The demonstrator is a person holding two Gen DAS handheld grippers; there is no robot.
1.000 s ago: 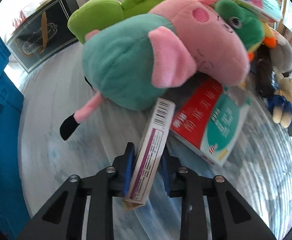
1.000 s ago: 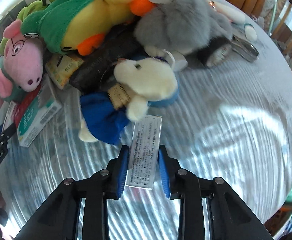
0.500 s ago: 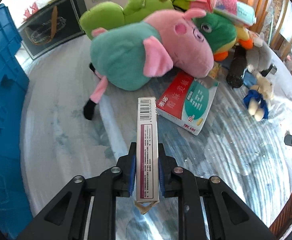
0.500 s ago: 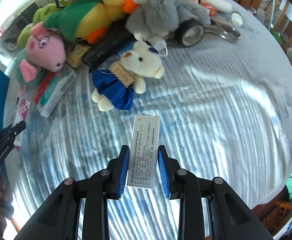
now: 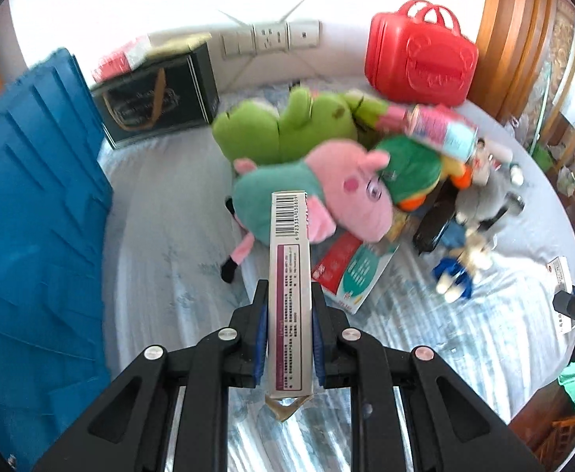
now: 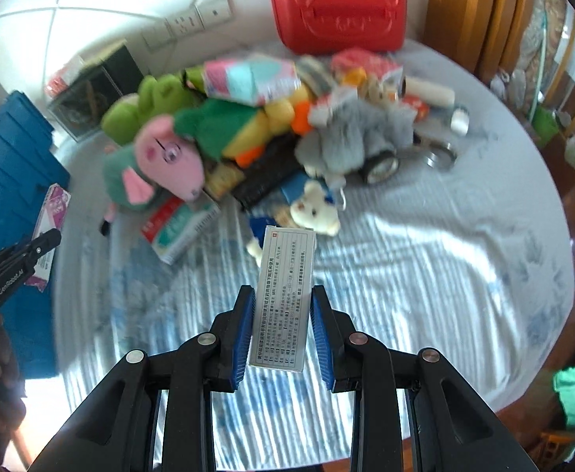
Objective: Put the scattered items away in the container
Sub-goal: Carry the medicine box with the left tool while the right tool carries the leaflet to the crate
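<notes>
White tiled wall (image 5: 149, 8) with sockets (image 5: 271, 37); wooden slats (image 5: 523, 35) right, bright daylight.

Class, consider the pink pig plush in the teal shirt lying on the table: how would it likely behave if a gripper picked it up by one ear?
The pink pig plush in the teal shirt looks soft and stuffed, so it would probably sag and dangle. It likely weighs little for its bulk. Its thin leg lies limp on the cloth-covered table, so the limbs would probably swing loosely.
</notes>
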